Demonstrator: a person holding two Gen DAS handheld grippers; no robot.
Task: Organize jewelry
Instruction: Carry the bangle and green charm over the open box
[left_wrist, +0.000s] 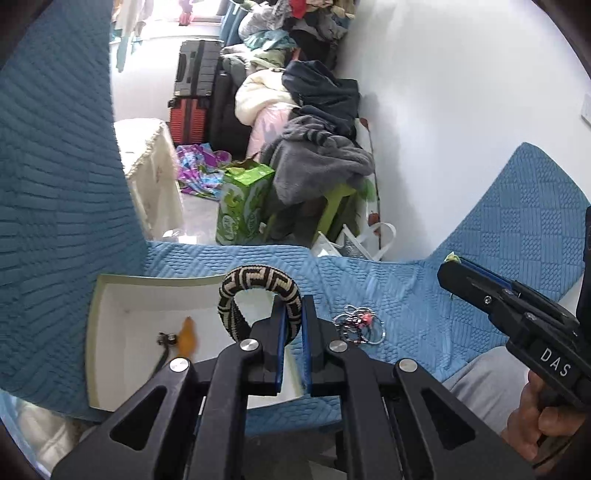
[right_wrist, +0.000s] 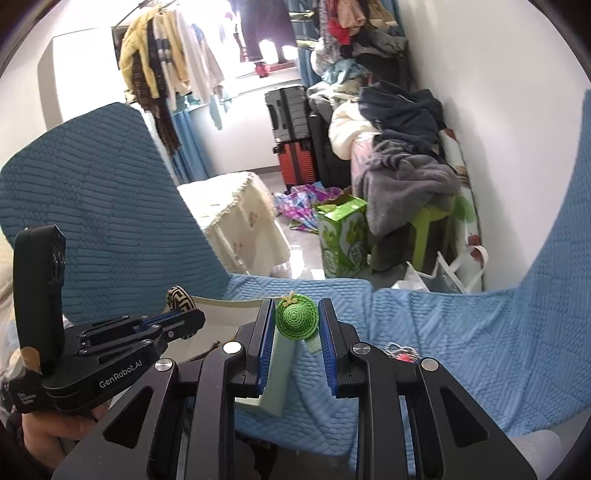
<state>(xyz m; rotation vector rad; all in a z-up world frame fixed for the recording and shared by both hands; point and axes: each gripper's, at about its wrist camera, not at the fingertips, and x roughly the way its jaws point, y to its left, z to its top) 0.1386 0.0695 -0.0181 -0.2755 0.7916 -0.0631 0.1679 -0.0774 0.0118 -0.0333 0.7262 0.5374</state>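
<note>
**Both grippers loaded: bangle on the left, green clip on the right**

Your left gripper (left_wrist: 292, 325) has its blue pads squeezed nearly together on the woven black-and-cream bangle (left_wrist: 255, 295). The bangle stands up out of the fingertips like a hoop, held by one side of its ring, and it sits above the open white box (left_wrist: 110, 332) on the blue quilted cover (left_wrist: 424, 295). From the right wrist view you can see the same gripper side-on, with a bit of the bangle's pattern poking out past the tips.

Inside the box there's an orange piece (left_wrist: 187, 338) with a small dark bit (left_wrist: 166, 338) just beside it; too blurred for me to say what either is exactly.

Your right gripper (right_wrist: 297, 325) is clamped on a small green coiled hair clip (right_wrist: 296, 320), with a tiny yellow bow on top and a pale comb part hanging under it. The pads press it from both sides, so the gap is narrow but wider than the left one's. Below it in that view is the pale edge of the box.

The rest of the jewelry, a tangle of thin rings with a red bit (left_wrist: 358, 325), lies on the cover just to the right of the box, touching neither gripper. Your right hand (left_wrist: 535, 417) shows at the edge, wrapped around the handle.
</note>
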